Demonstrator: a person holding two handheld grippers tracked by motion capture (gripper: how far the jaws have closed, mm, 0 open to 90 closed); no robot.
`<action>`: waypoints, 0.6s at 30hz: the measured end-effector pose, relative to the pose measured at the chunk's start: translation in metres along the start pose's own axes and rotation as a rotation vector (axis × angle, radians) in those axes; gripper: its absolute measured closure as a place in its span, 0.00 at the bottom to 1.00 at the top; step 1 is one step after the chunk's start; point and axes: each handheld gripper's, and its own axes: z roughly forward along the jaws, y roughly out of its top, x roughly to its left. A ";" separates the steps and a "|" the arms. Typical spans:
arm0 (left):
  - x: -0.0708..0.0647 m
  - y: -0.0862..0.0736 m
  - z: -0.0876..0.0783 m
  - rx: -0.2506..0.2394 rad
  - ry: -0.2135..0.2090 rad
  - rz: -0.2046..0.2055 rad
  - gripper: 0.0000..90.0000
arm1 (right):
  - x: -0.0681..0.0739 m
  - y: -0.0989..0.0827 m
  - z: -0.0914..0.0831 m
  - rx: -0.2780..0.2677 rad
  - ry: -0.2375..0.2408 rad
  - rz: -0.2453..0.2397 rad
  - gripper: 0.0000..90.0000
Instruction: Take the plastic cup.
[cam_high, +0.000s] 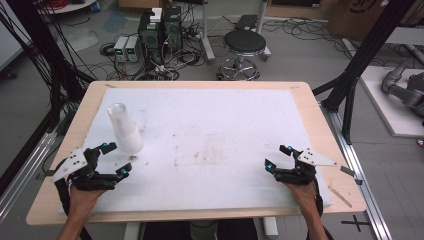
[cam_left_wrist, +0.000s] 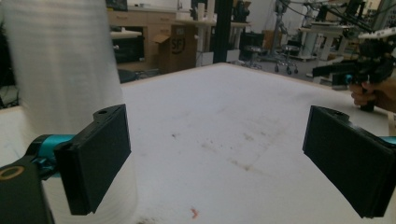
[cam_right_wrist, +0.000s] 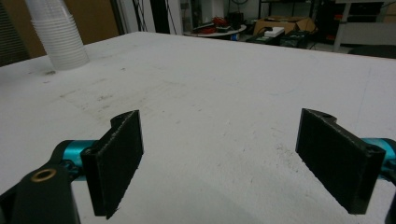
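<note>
Cups (cam_high: 125, 129) stand stacked upside down on the white surface (cam_high: 215, 145), just beside my left gripper (cam_high: 112, 159); its jaws are wide apart. My right gripper (cam_high: 277, 157) is also spread, holding nothing. On the cups I can read no writing.

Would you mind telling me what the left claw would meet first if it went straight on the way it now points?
Probably the stack of cups: it stands just ahead, off the left claw's own left jaw, so that jaw would likely clip it; the middle line looks free over the table.

Cup stack (cam_high: 125, 129) on white-covered table (cam_high: 210, 125)
</note>
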 end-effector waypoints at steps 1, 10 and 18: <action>0.001 0.003 -0.003 0.003 0.003 -0.003 0.08 | 0.000 0.000 0.000 0.001 0.000 -0.002 0.17; 0.016 0.044 -0.020 0.030 0.058 0.026 0.08 | 0.000 0.000 0.001 0.012 0.000 0.001 0.17; 0.041 0.085 -0.016 0.039 0.034 0.027 0.08 | 0.000 0.001 0.001 0.017 -0.001 0.005 0.17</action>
